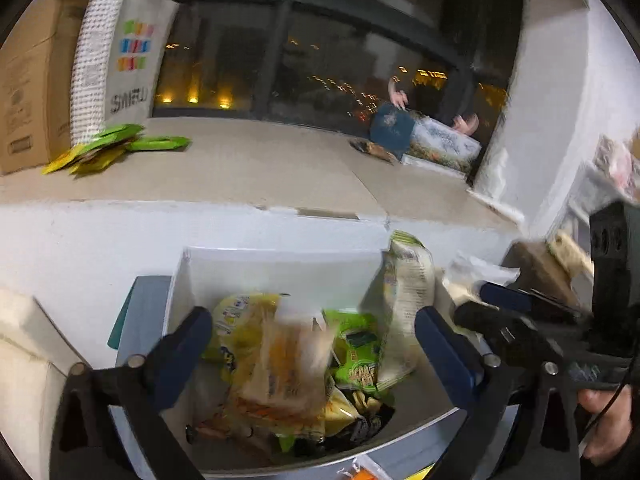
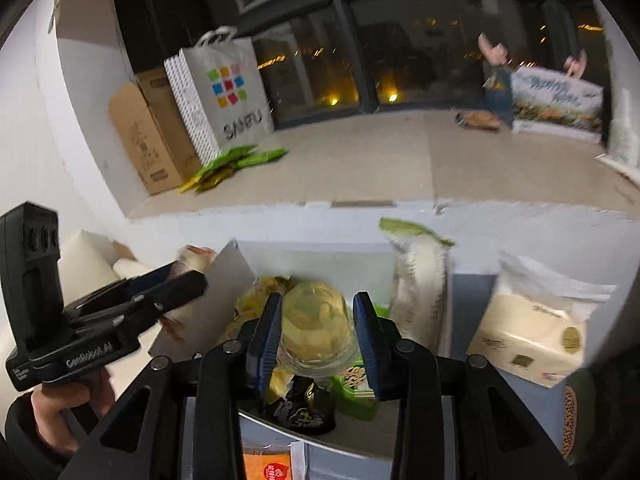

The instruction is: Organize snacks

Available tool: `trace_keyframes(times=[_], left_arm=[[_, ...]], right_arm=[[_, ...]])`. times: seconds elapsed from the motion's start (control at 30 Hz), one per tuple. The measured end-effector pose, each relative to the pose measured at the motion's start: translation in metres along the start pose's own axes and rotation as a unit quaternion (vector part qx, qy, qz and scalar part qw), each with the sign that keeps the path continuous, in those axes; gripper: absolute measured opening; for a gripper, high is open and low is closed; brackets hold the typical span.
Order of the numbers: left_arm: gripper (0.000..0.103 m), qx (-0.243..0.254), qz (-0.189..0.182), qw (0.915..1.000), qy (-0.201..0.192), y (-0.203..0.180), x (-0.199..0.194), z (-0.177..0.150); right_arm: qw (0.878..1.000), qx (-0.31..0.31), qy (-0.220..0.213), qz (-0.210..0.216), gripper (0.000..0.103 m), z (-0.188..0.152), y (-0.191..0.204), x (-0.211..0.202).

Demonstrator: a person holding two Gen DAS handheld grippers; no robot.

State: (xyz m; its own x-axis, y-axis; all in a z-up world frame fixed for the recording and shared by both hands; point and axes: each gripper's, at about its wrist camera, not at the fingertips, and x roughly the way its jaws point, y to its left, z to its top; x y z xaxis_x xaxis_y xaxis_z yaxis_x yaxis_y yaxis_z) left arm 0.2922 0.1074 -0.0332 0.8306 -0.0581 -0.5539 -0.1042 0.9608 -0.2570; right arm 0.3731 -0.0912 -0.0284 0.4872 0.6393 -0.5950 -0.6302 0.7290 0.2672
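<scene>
Snacks (image 1: 288,364) sit heaped in the white box (image 1: 280,264) below me; left tongs (image 1: 316,344) gape wide and empty, right tongs (image 2: 318,340) half-open around a clear packet (image 2: 316,324), not pressing. I'd square up before closing.

Dim indoor light, motion blur throughout, fisheye-bent edges, dark corners.

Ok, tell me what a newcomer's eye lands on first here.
The white box crammed with yellow and green snack packets, just below both grippers. Then the white shopping bag with coloured squares on the ledge by the dark window, green sachets scattered at its foot.
</scene>
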Motion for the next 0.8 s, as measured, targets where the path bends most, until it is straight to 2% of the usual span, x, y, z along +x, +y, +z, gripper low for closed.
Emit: trace_keyframes(times=[0.03, 0.07, 0.17, 0.27, 0.33, 0.43, 0.5, 0.57, 0.67, 0.8], left_arm=[[0.103, -0.010, -0.011, 0.9999, 0.002, 0.004, -0.001, -0.001], [0.103, -0.014, -0.016, 0.9998, 0.005, 0.007, -0.003, -0.002], [0.103, 0.007, 0.007, 0.9999, -0.008, 0.008, -0.019, -0.006], [0.103, 0.016, -0.001, 0.9996, -0.025, 0.004, -0.045, -0.011], [0.103, 0.028, -0.002, 0.9991, -0.032, -0.004, -0.071, -0.018], [0.103, 0.071, -0.012, 0.9951, -0.068, -0.026, -0.123, -0.037], [0.103, 0.078, -0.026, 0.9929, -0.086, -0.035, -0.153, -0.053], [0.103, 0.073, -0.044, 0.9924, -0.088, -0.041, -0.175, -0.070], [0.103, 0.075, -0.060, 0.9911, -0.092, -0.050, -0.202, -0.096], [0.103, 0.086, -0.039, 0.9910, -0.095, -0.059, -0.229, -0.129]], right_arm=[[1.000, 0.002, 0.006, -0.010, 0.094, 0.000, -0.001, 0.003], [1.000, 0.000, -0.002, -0.028, 0.103, 0.001, -0.003, 0.003], [0.999, -0.024, -0.003, -0.025, 0.103, -0.002, 0.001, -0.006], [0.998, -0.053, 0.009, -0.015, 0.103, -0.011, 0.013, -0.021], [0.997, -0.081, 0.001, -0.017, 0.103, -0.018, 0.026, -0.035], [0.992, -0.119, -0.009, -0.037, 0.103, -0.034, 0.047, -0.064], [0.988, -0.149, -0.028, -0.022, 0.103, -0.054, 0.063, -0.090], [0.984, -0.173, -0.041, -0.034, 0.103, -0.073, 0.077, -0.111], [0.982, -0.173, -0.062, -0.039, 0.103, -0.097, 0.087, -0.140], [0.984, -0.156, -0.082, -0.024, 0.103, -0.125, 0.091, -0.173]])
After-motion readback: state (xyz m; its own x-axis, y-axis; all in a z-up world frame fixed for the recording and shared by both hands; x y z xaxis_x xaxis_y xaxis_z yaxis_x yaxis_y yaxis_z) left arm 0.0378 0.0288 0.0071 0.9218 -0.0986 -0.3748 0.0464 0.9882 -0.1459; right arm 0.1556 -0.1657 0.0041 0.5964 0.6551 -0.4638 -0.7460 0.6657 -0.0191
